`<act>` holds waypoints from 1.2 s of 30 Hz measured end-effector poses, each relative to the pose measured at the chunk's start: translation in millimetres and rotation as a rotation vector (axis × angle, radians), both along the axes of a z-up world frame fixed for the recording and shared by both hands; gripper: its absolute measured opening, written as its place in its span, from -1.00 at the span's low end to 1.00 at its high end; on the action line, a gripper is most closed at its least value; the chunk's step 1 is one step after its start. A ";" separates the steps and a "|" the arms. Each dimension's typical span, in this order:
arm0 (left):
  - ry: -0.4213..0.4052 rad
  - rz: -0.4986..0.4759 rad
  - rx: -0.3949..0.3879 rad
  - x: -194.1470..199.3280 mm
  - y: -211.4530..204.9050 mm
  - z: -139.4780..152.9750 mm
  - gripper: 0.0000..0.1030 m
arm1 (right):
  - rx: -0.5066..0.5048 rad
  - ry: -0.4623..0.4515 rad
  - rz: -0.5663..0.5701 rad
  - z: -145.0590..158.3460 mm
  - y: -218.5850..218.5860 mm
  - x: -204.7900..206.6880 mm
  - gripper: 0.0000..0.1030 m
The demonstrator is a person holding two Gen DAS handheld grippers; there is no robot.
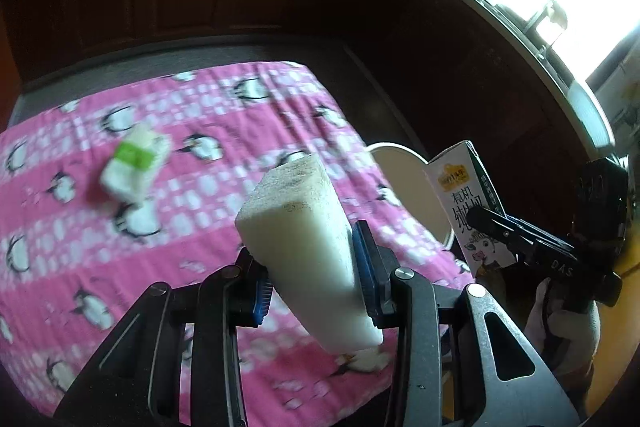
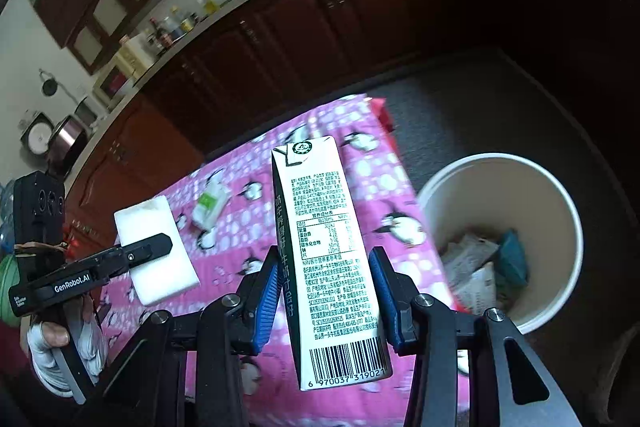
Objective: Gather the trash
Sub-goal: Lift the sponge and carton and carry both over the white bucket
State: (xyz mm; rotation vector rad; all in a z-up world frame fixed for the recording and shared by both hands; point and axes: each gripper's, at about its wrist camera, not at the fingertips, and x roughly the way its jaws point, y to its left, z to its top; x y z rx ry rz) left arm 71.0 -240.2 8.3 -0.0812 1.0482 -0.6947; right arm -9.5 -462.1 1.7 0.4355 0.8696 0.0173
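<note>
Both hands are loaded, so by my reading this is the carry to the bin, not the picking.

The table (image 2: 352, 403), under a pink penguin cloth (image 1: 132, 267), fills the near and left of the scene; its right edge drops to dark floor, and dark cabinets (image 2: 320, 27) stand well back on the far side.

The bin (image 2: 560, 211), a pale open tub on the floor just right of that edge, already holds some wrappers and has plenty of mouth free.

The carton (image 2: 328, 247) stands upright in the right gripper (image 2: 328, 307), blue pads pressed on both its sides.

The foam (image 1: 304, 251), a white block, is clamped in the left gripper (image 1: 312, 295), over the table's right part.

A green-and-white packet (image 1: 134, 163) lies on the cloth, far left.

Next, each load must clear the table edge, hang over the bin's mouth, then the jaws part. The grippers are near each other, so going one after the other seems safer.
</note>
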 end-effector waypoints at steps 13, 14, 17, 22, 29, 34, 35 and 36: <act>0.021 -0.148 0.013 17.5 -110.4 -16.6 -0.34 | -0.053 0.067 -0.192 -16.2 -68.2 -8.0 -0.19; 0.023 -0.157 0.016 19.6 -120.2 -18.9 -0.34 | -0.056 0.075 -0.200 -19.6 -72.3 -6.1 -0.19; 0.033 -0.173 0.029 24.9 -144.5 -26.4 -0.34 | -0.049 0.090 -0.228 -29.9 -84.5 -5.5 -0.19; 0.048 -0.187 0.048 30.9 -172.3 -41.2 -0.34 | -0.044 0.135 -0.273 -53.7 -103.3 -6.7 -0.19; 0.069 -0.195 0.073 36.8 -193.2 -59.4 -0.33 | -0.053 0.165 -0.303 -70.4 -118.3 -10.1 -0.20; 0.086 -0.199 0.074 40.3 -200.6 -64.4 -0.32 | -0.013 0.178 -0.319 -74.0 -120.4 -15.9 -0.07; 0.094 -0.197 0.067 41.1 -203.2 -65.8 -0.32 | -0.007 0.179 -0.317 -74.5 -118.8 -16.6 -0.06; 0.096 -0.197 0.064 43.0 -205.6 -69.6 -0.30 | -0.007 0.182 -0.317 -74.5 -116.7 -17.7 -0.05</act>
